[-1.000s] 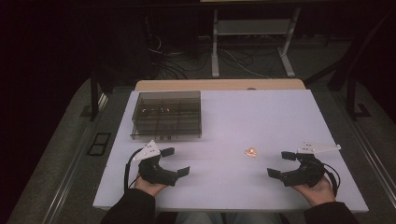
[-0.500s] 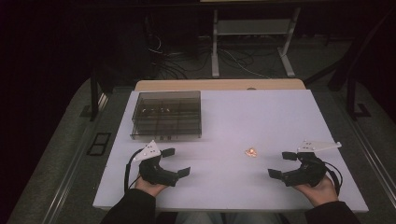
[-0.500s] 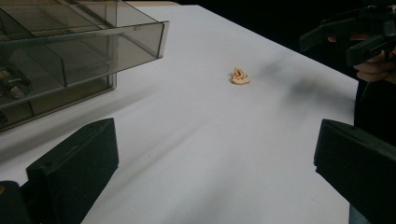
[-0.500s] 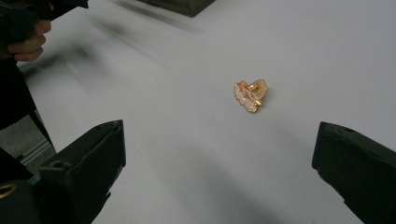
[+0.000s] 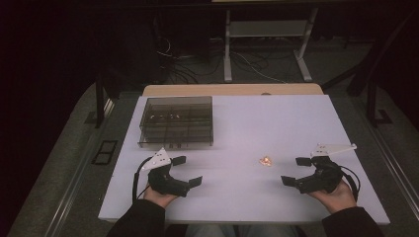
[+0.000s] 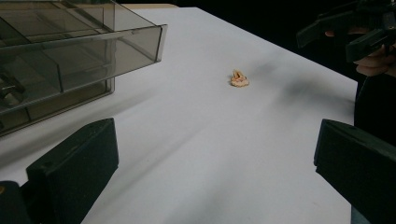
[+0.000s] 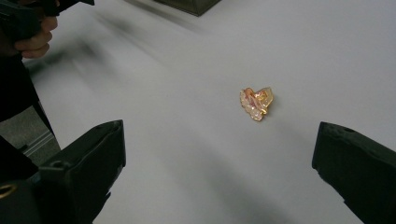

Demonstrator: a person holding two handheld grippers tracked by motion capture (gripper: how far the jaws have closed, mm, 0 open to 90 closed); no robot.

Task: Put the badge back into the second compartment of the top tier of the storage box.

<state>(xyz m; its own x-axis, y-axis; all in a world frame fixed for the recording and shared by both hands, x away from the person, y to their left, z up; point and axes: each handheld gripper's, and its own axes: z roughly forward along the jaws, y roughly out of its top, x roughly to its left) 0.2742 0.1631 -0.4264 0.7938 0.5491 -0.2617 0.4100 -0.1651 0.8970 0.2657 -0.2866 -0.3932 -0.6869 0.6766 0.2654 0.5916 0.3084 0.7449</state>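
On the white table [image 5: 237, 202], between the two grippers and nearer the right one, lay a small crumpled orange-pink piece [image 5: 267, 160], alone on the bare surface and touched by nothing. From the right gripper view it [image 7: 256, 103] showed as a glossy, translucent scrap with yellow and pink folds, sitting ahead of the jaws and within the span between them. From the left gripper view the same piece [image 6: 239, 79] lay farther off, up the table and well clear of the jaws.

The right gripper [image 5: 298, 171], held in the person's right hand [image 5: 336, 195] near the table's front right edge, had its jaws spread wide with nothing between them, pointing leftward toward the piece. The left gripper [image 5: 188, 170], held in the left hand [image 5: 159, 196] near the front left edge, was likewise released, its jaws wide apart and empty, pointing rightward across the table. Each gripper carried a pale three-cornered plate on top, and a cable trailed from each.

Behind the left gripper, toward the far left part of the table, stood a smoky transparent compartment box [image 5: 176, 121], divided into sections, with a few small items inside that were too small to identify. In the left gripper view its corner [image 6: 70, 56] rose just beyond the left jaw. Beyond the table the floor was dark, with cables [image 5: 183, 64] and a light-coloured frame's legs [image 5: 227, 54].
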